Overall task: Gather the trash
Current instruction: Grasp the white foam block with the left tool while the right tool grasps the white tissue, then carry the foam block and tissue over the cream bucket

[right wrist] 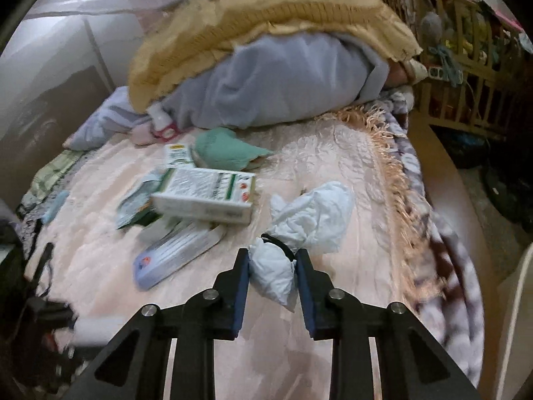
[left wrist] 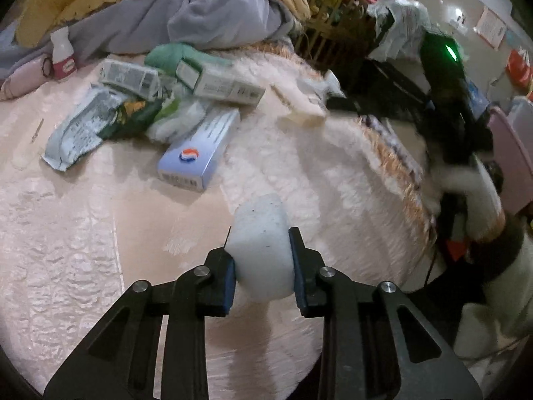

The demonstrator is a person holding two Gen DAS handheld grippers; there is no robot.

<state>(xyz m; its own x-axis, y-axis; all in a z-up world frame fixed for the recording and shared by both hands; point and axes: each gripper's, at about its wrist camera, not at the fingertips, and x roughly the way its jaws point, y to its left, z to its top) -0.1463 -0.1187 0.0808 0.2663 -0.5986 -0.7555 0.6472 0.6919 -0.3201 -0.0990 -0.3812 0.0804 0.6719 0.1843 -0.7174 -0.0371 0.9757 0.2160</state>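
My left gripper [left wrist: 261, 246] is shut on a white foam block [left wrist: 261, 250], held above the pink bedspread [left wrist: 83, 233]. My right gripper [right wrist: 273, 260] is shut on a crumpled pale blue tissue wad [right wrist: 299, 230] with a black band around it, held just over the bed. A trash pile lies on the bed: a blue toothpaste box [left wrist: 200, 146] [right wrist: 180, 253], white-green cartons [left wrist: 220, 81] [right wrist: 206, 196], foil wrappers [left wrist: 80, 130] and a green cloth [right wrist: 226, 148]. The right gripper's body [left wrist: 446, 76] shows blurred at the right of the left wrist view.
A yellow and grey blanket heap [right wrist: 266, 66] fills the bed's far end. A small white bottle with a pink label [left wrist: 63, 56] stands beside it. A wooden crib [right wrist: 466, 50] is at the right past the fringed bed edge [right wrist: 399, 183]. A pink chair [left wrist: 513, 153] stands far right.
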